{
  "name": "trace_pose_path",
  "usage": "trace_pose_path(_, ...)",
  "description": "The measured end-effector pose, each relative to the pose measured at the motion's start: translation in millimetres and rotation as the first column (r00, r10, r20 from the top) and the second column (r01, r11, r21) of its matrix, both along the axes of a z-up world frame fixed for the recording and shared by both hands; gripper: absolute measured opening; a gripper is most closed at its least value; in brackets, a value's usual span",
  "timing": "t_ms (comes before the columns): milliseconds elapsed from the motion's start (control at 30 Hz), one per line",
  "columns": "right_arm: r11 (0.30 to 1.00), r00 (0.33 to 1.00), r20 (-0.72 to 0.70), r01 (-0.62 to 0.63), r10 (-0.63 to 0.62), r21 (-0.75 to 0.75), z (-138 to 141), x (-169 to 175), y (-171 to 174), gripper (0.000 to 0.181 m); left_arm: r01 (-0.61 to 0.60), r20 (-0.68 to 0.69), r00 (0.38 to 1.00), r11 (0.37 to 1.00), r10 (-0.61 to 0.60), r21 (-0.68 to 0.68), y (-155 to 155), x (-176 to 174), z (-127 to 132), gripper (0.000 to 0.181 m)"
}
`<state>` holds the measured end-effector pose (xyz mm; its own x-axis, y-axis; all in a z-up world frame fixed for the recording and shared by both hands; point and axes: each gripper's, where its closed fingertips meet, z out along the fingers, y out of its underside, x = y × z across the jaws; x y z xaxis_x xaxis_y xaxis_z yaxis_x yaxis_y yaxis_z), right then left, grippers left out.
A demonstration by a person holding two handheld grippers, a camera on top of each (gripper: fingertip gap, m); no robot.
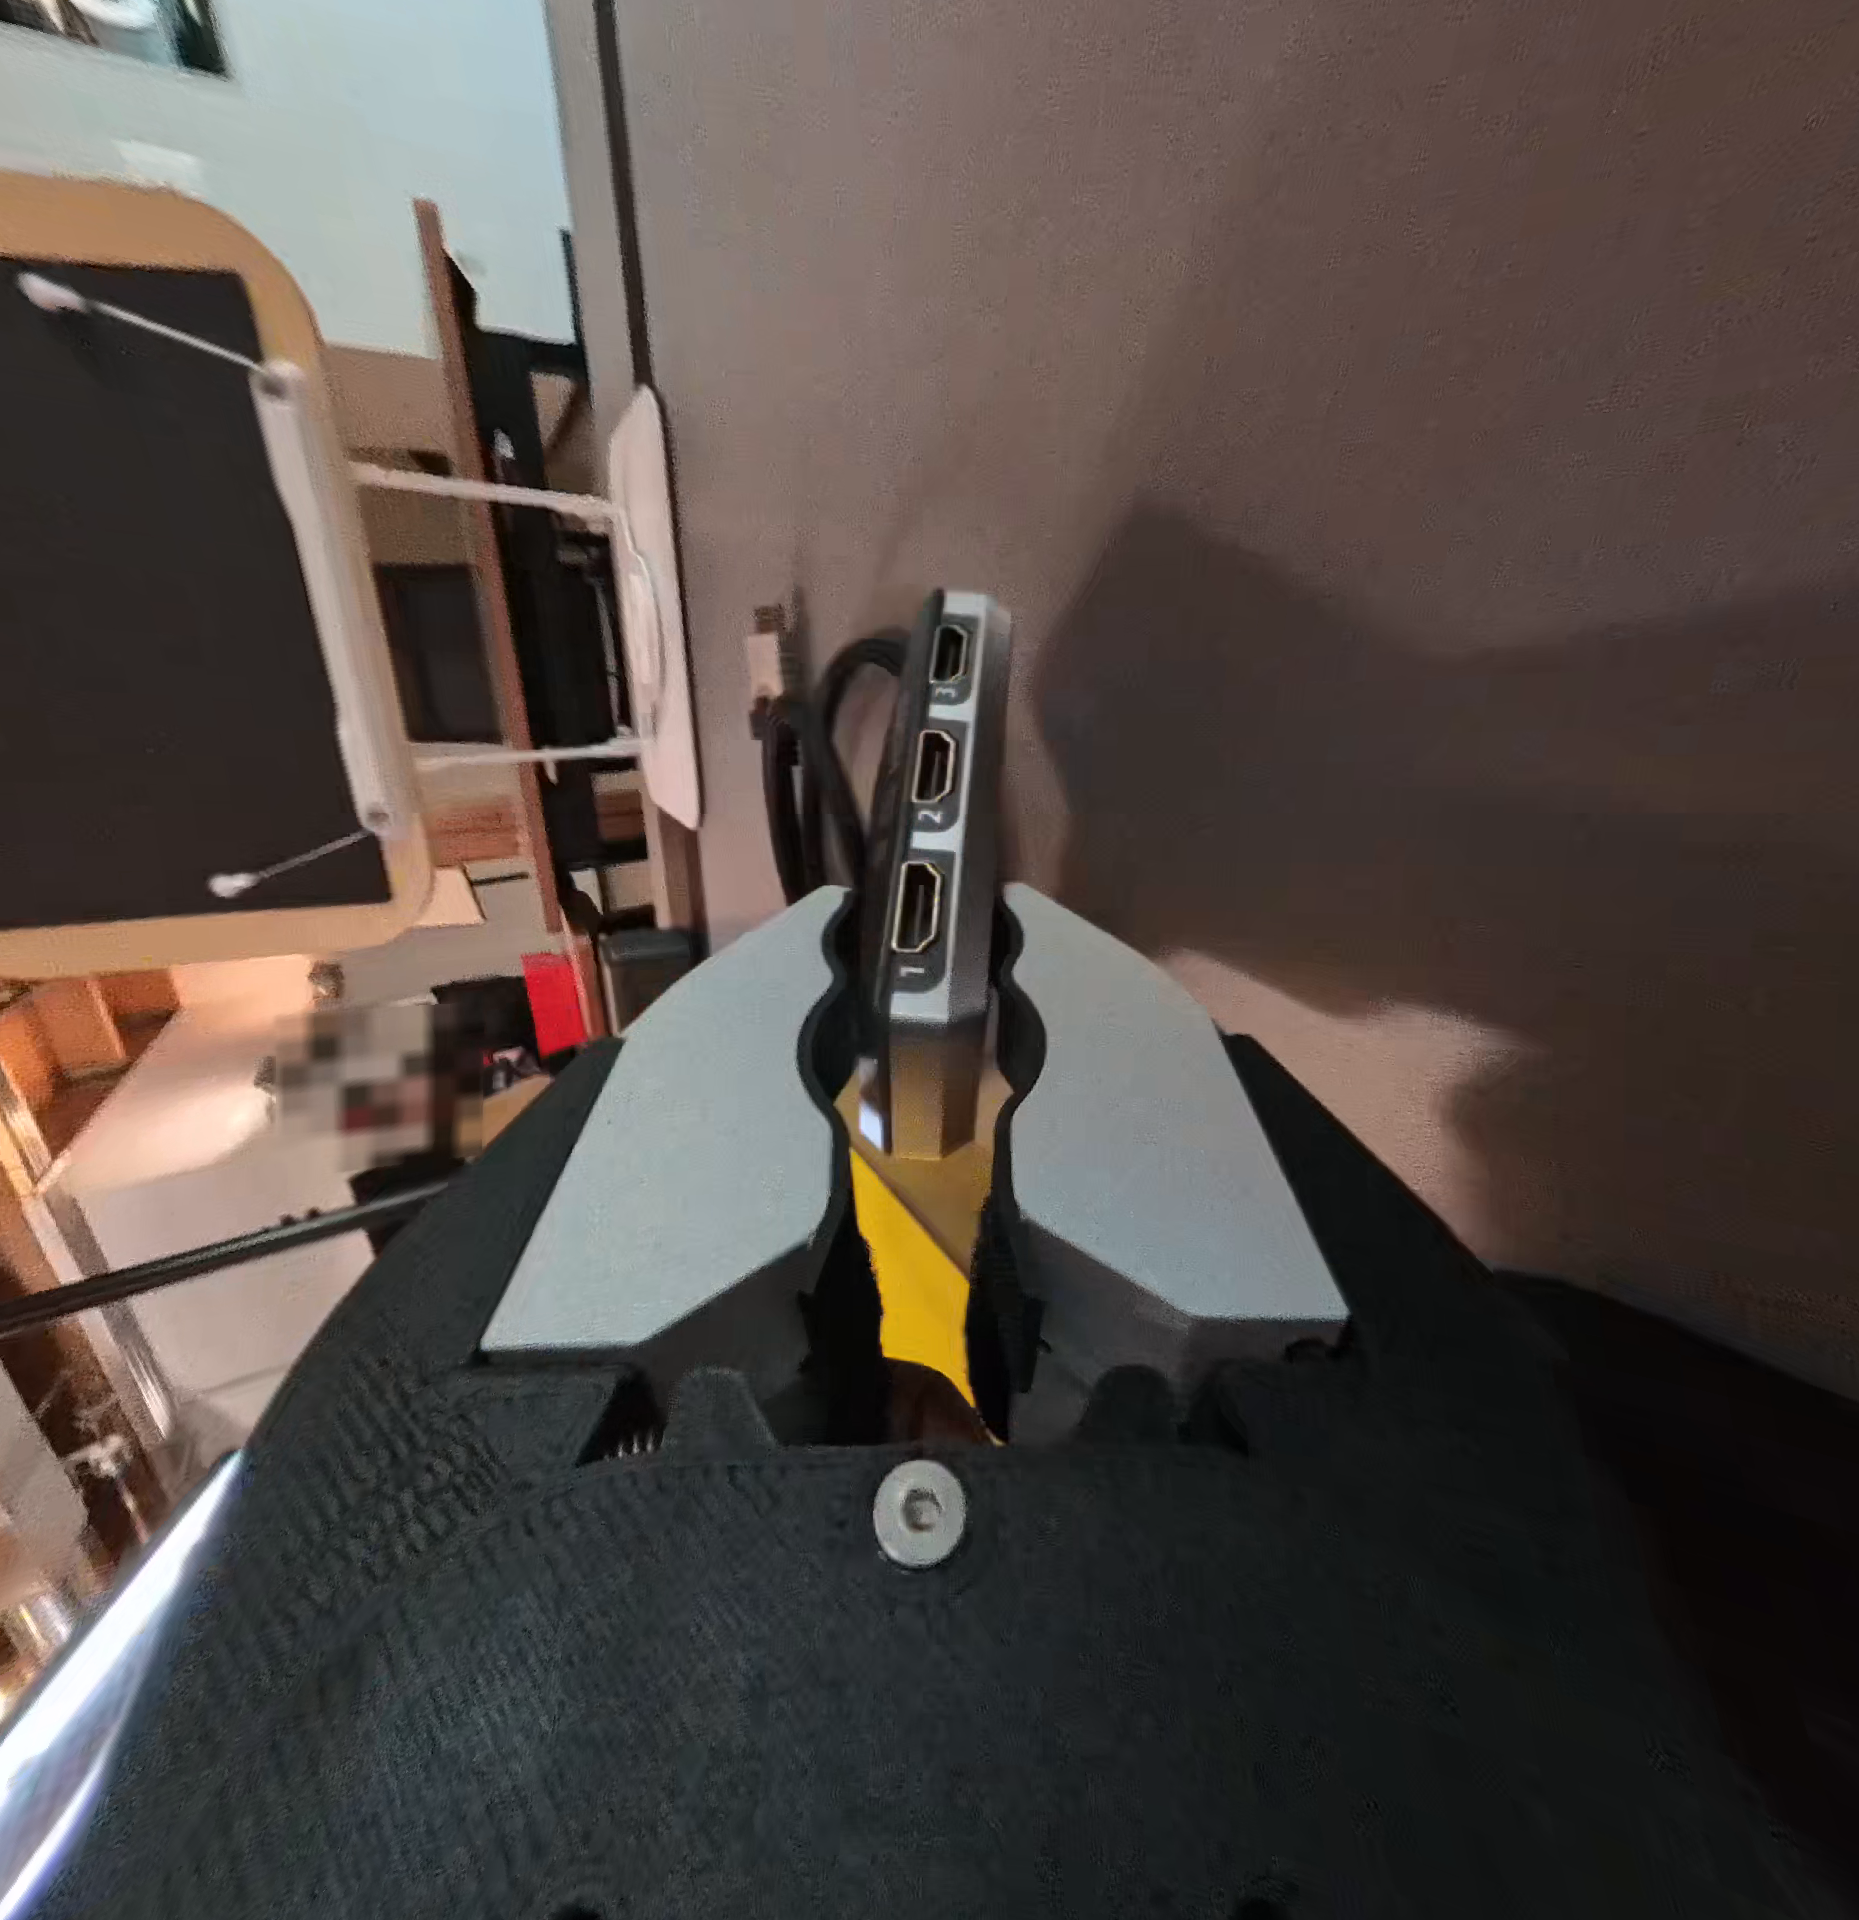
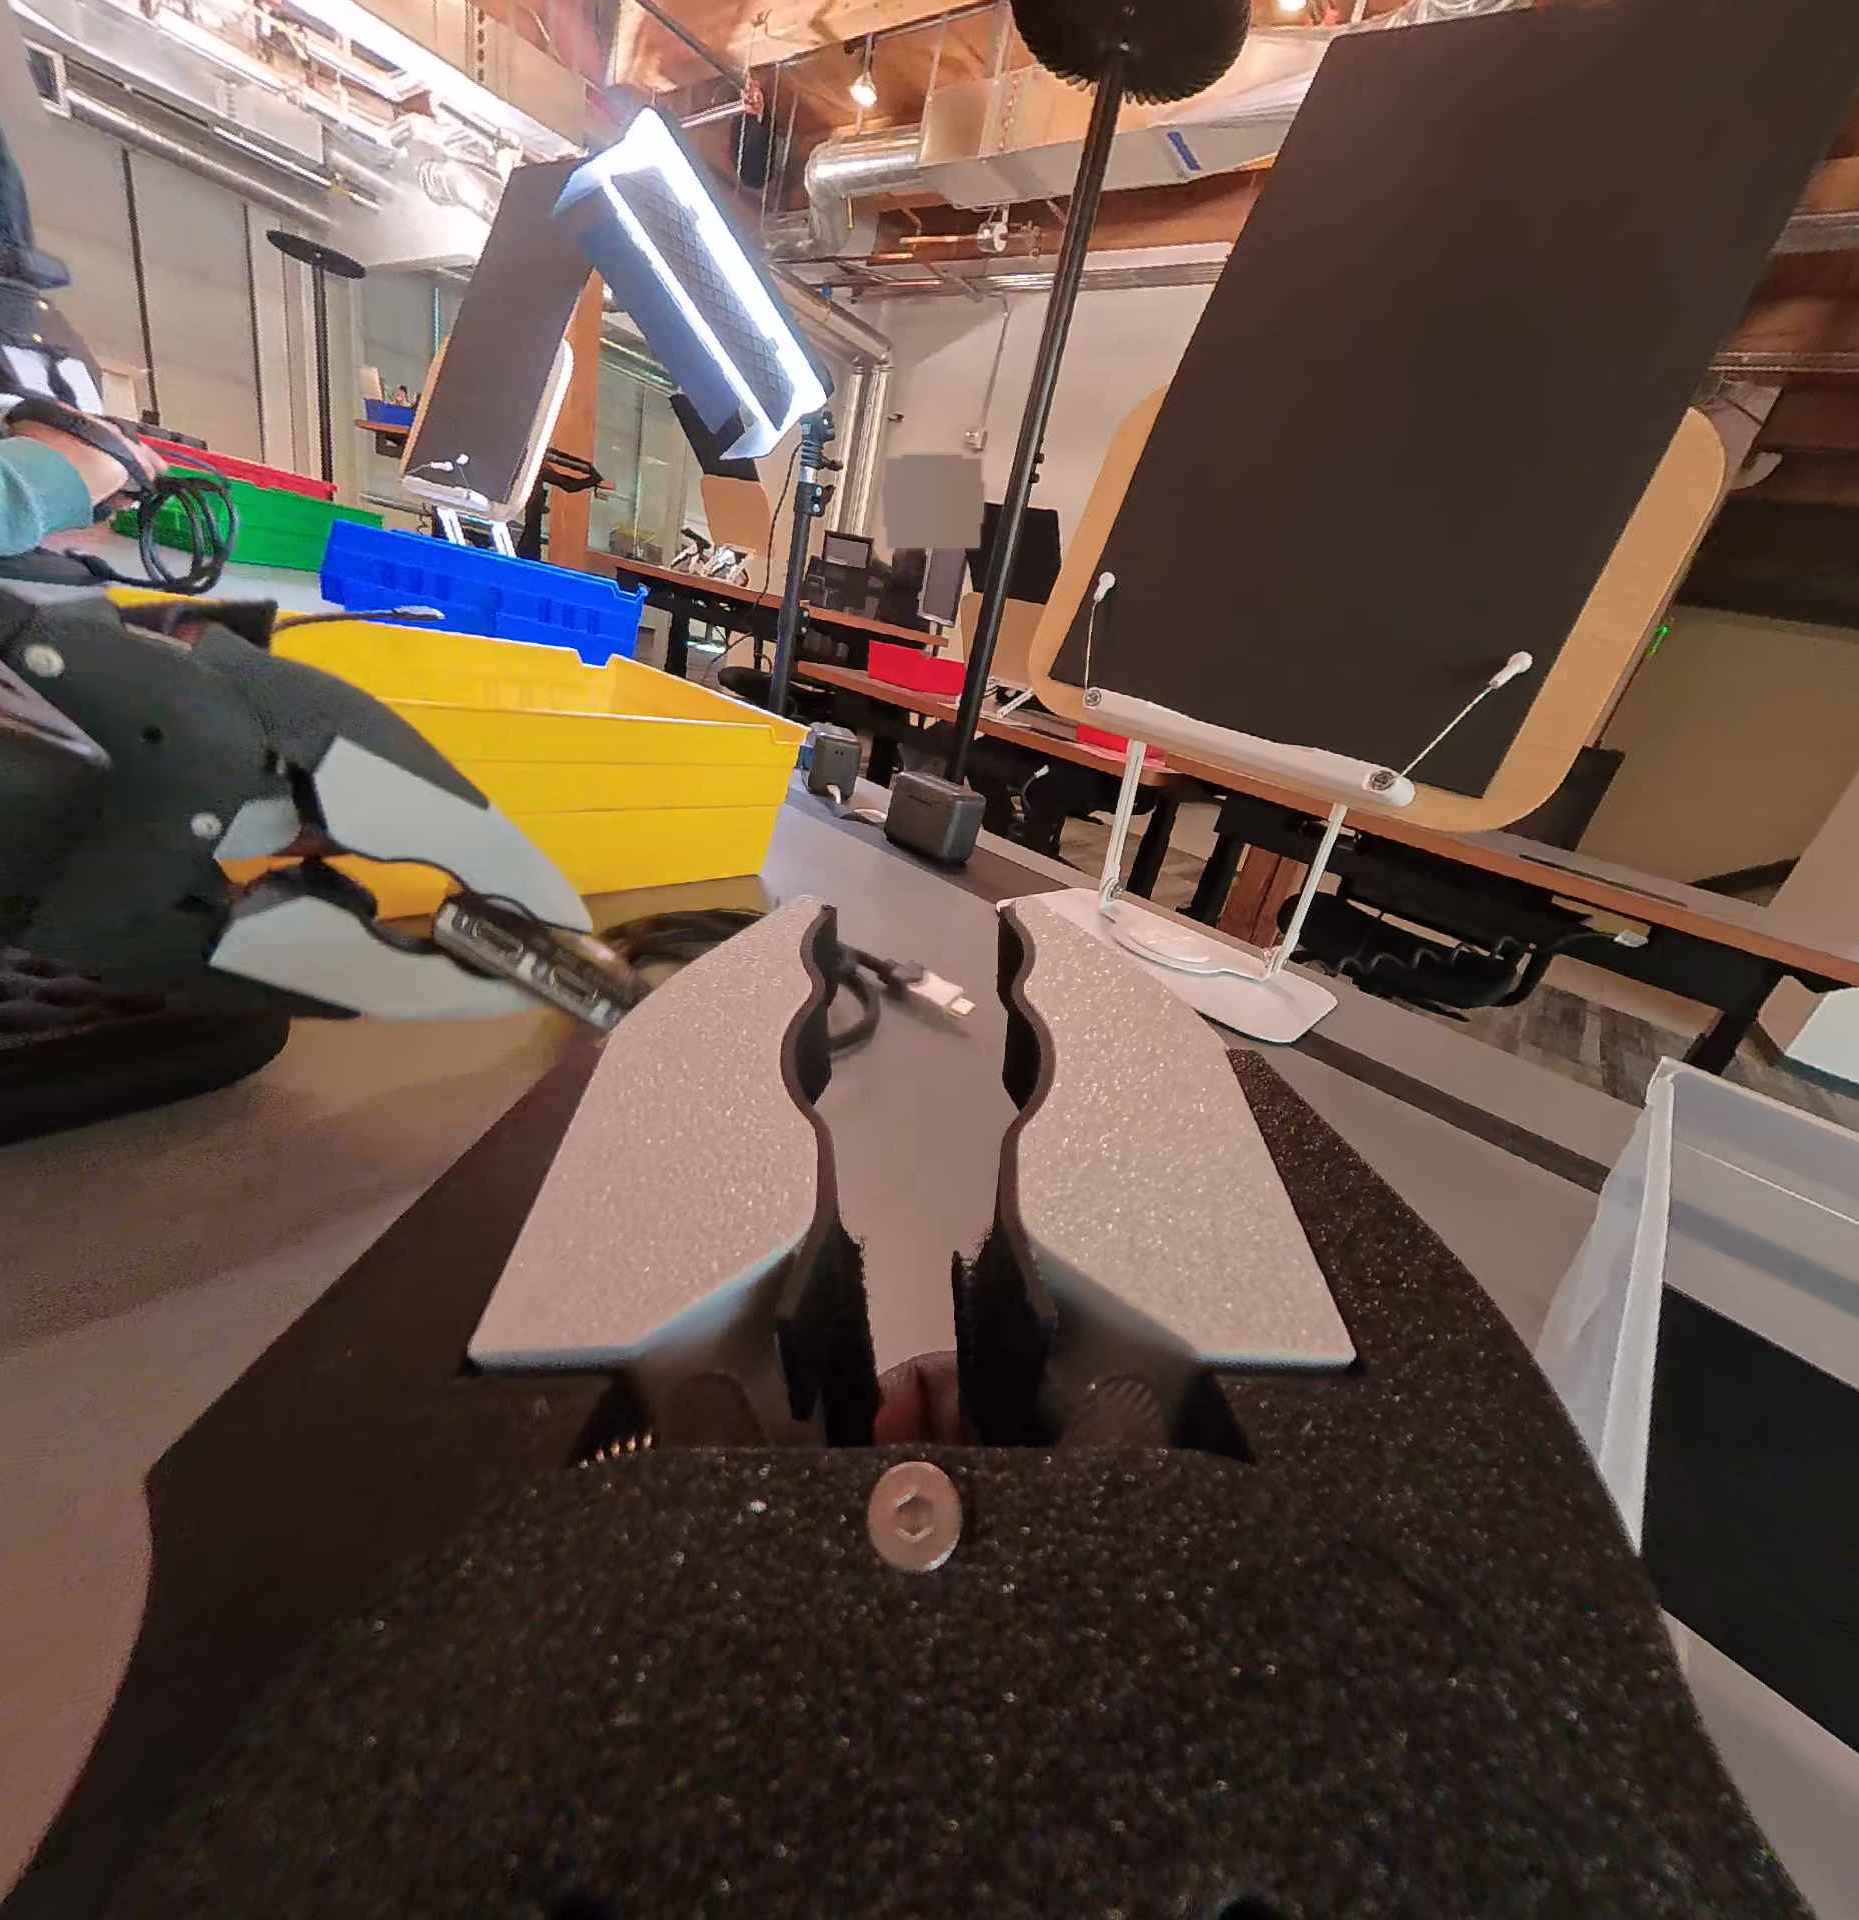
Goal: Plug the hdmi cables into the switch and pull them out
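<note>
1. Left wrist view: the left gripper (image 1: 923, 1039) is clenched on the near end of the slim dark-grey metal HDMI switch (image 1: 935, 831). The switch's long axis runs away toward twelve o'clock, with its row of three open ports facing the camera. All three ports are empty. A black cable loop (image 1: 821, 748) lies behind the switch at about eleven o'clock, on the grey-brown tabletop (image 1: 1320, 416).

2. Right wrist view: the right gripper (image 2: 914, 997) is released and holds nothing. The white-tipped HDMI plug (image 2: 940, 992) on its black lead lies on the table at twelve o'clock, seen through the gap between the fingers, long axis slanting toward four o'clock. The held switch sits at nine o'clock, beside the yellow plastic bin (image 2: 613, 769). I judge the right gripper nearer the plug, so it should pick it up.
</note>
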<state>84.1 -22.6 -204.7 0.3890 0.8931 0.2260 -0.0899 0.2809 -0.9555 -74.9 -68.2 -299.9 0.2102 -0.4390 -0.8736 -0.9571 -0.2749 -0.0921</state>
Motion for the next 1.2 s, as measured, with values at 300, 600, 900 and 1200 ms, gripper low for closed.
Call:
trace_pose_path(300, 1.000, 1.000, -0.002, 0.003, -0.003, -0.009, 0, 0, 1, 0.030, -0.032, 0.744, 0.668, 0.999, 0.000, 0.029, -38, 6, 80, 0.060)
trace_pose_path(600, 1.000, 1.000, 0.009, 0.004, -0.004, -0.011, -1, -2, 2, 0.030, -0.334, 0.683, 0.595, 0.903, 0.424, -0.270, -91, -165, 54, 0.037)
trace_pose_path(900, 1.000, 1.000, 0.004, 0.024, -0.024, -0.008, 0, -1, 4, 0.029, -0.308, 0.414, 0.751, 0.827, 0.515, -0.469, -90, -176, 2, 0.030)
trace_pose_path(1200, 1.000, 1.000, 0.005, 0.028, -0.028, -0.007, -1, 0, 4, 0.029, -0.368, 0.553, 0.733, 0.915, 0.395, -0.165, -76, -181, 59, 0.012)
